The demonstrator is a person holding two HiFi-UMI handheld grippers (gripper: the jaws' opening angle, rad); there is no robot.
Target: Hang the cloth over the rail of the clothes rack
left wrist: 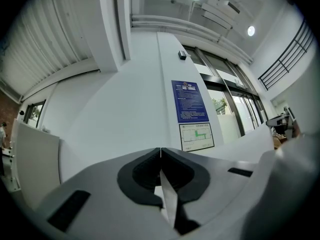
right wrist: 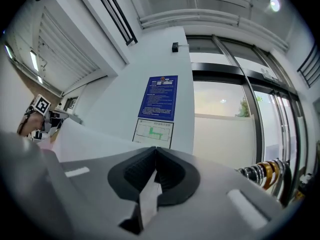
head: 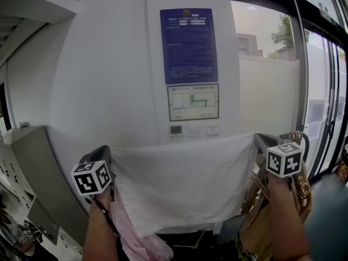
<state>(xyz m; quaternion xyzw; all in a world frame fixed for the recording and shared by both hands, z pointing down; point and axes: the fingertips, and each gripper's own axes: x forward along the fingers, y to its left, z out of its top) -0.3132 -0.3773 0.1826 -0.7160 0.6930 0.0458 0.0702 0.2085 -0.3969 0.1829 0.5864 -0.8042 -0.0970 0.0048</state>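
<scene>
While the white cloth is held spread between the two grippers, in front of the white wall, nothing is yet laid over a rail, and no rail is made out in any view. The left gripper has its fingers closed on the upper left corner; the right gripper is clamped likewise on the upper right. The long axis is carried level, left to right, with the free edge hanging down. The draping itself is judged outstanding.

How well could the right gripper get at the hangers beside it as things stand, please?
Probably not yet. The hangers hang close beside the right gripper with no obstacle visible, but it is shut on a corner of the white cloth, which it would have to release first.
</scene>
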